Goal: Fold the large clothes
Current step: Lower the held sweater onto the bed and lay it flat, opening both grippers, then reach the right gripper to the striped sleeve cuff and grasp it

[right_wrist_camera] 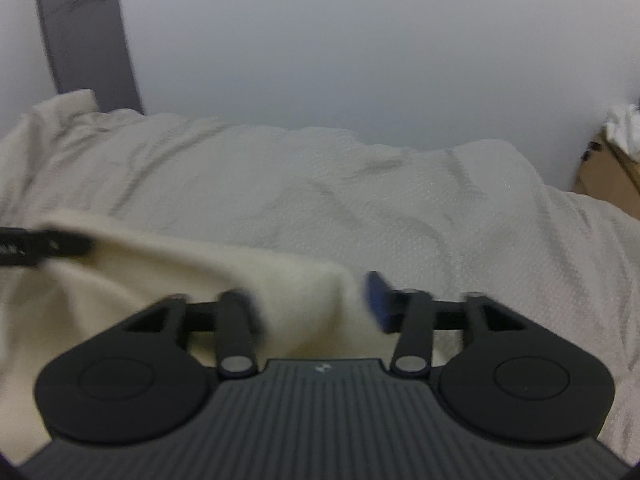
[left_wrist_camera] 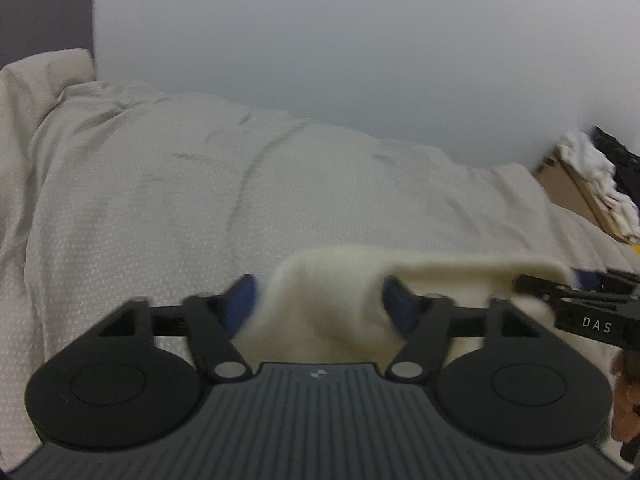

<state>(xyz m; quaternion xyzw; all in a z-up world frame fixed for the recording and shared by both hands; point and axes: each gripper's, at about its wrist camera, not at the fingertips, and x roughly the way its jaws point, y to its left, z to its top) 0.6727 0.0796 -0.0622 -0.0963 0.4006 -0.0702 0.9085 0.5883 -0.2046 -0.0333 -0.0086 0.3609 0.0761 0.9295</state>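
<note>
A cream garment (left_wrist_camera: 440, 272) lies bunched on the bed, its folded edge stretching between my two grippers. My left gripper (left_wrist_camera: 322, 306) stands open, and a thick fold of the garment rises between its blue pads (left_wrist_camera: 244, 304) without being pinched. The right gripper (left_wrist_camera: 580, 296) shows at that view's right edge, at the garment's other end. In the right wrist view the garment (right_wrist_camera: 160, 272) comes in from the left, and its corner sits between the jaws of my open right gripper (right_wrist_camera: 314, 308). The left gripper (right_wrist_camera: 44, 246) pokes in at the left edge.
A pale textured duvet (left_wrist_camera: 160, 180) (right_wrist_camera: 400, 200) covers the bed up to a grey wall. A cardboard box (left_wrist_camera: 576, 188) (right_wrist_camera: 604, 176) holding white clothes stands at the far right. A person's hand (left_wrist_camera: 626, 400) grips the right tool. A dark panel (right_wrist_camera: 88, 40) stands at the back left.
</note>
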